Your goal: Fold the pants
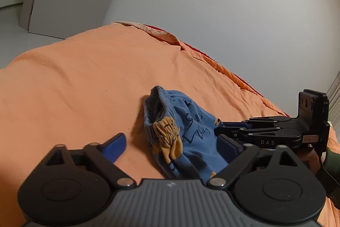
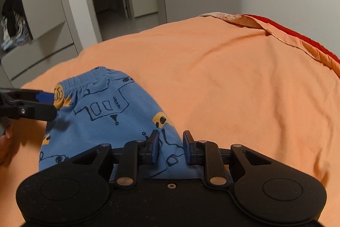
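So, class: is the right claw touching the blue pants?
Cannot tell. In the right wrist view the open right claw overlaps the pants, but no contact or gap shows plainly.

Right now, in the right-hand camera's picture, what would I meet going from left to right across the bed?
The left gripper reaching in from the left edge → the blue printed pants → bare orange bedspread → the red edge showing under the bedspread at far right.
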Demonstrator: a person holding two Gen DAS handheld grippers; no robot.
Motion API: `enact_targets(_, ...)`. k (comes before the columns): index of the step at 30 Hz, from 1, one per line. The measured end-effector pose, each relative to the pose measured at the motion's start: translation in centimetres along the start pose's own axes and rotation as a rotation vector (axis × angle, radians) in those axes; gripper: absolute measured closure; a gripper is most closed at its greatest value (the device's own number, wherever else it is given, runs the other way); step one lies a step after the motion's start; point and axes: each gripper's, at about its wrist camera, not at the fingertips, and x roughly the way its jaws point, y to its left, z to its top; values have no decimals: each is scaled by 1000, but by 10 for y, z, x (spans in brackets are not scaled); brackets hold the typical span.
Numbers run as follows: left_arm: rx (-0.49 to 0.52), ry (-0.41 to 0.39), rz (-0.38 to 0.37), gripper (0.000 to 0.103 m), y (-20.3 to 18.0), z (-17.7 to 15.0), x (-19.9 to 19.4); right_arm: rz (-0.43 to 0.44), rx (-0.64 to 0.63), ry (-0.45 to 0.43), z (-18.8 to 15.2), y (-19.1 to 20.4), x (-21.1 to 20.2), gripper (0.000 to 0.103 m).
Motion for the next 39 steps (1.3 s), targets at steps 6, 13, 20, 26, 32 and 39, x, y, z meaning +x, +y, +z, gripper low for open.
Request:
enact_targets(6,-64,19,66,56,12,8,5,-35,-11,-1,0,7,0,73)
enact_targets(13,122,7,214,83,-31,7,1,-311,-90,-125,-26,47,-61,30)
enact_targets(20,321,-57,280,84,-74,2,-10,-696,-73,-137,-100,91,-125,16)
enact_targets(26,157,16,220,27,-46,4,3,-830,-88,-102,-141,108,-102,8)
enact_targets(32,-53,25,79,28,-4,-2,2,-824,-72,-169,-117,93,-112,9)
enact_targets(39,-129,5,157,83,-12,2,0,-770,-98,-178,-108,89,-92,8)
